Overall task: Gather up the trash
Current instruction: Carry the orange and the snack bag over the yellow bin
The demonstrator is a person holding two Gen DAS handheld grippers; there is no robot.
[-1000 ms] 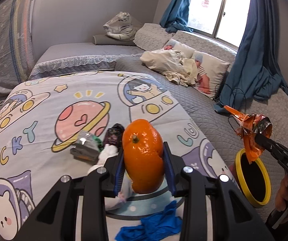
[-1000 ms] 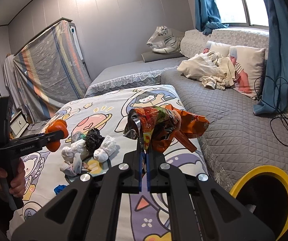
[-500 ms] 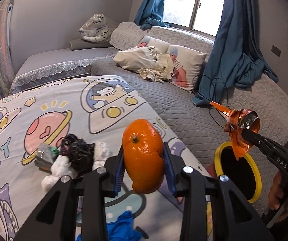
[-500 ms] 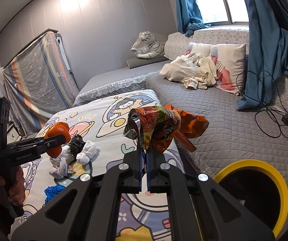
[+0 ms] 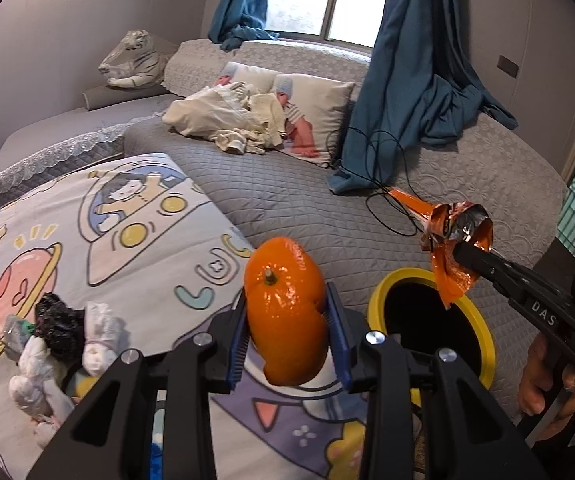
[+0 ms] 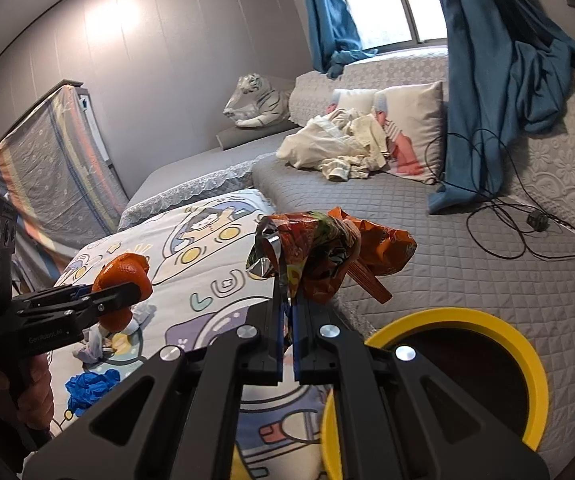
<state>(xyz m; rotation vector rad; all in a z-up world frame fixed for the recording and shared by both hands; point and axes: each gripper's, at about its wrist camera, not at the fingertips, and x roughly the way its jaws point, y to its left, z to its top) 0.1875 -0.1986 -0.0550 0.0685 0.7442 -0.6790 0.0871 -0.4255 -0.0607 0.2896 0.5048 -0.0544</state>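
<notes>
My left gripper (image 5: 287, 320) is shut on an orange peel (image 5: 285, 312), squeezed between its blue pads and held above the cartoon-print blanket (image 5: 135, 240). The right gripper (image 6: 287, 304) is shut on a crumpled orange snack wrapper (image 6: 327, 256). In the left wrist view that wrapper (image 5: 453, 252) hangs just over the near rim of a yellow-rimmed bin (image 5: 379, 300) standing against the bed's edge. From the right wrist view the bin (image 6: 447, 318) opens at lower right. In it, the left gripper (image 6: 127, 292) with the peel (image 6: 121, 280) shows at left.
White tissues and a black crumpled bag (image 5: 57, 324) lie in a pile on the blanket's left. A blue glove (image 6: 89, 386) rests near the blanket's front. A grey quilted bed (image 5: 307, 200), pillows, a cable (image 6: 527, 236) and blue curtains (image 5: 415, 80) lie beyond.
Both grippers have swung right with their loads. The bin has come nearer in both views and the trash pile has slid left. The wrapper has moved from behind the bin to over its rim.
</notes>
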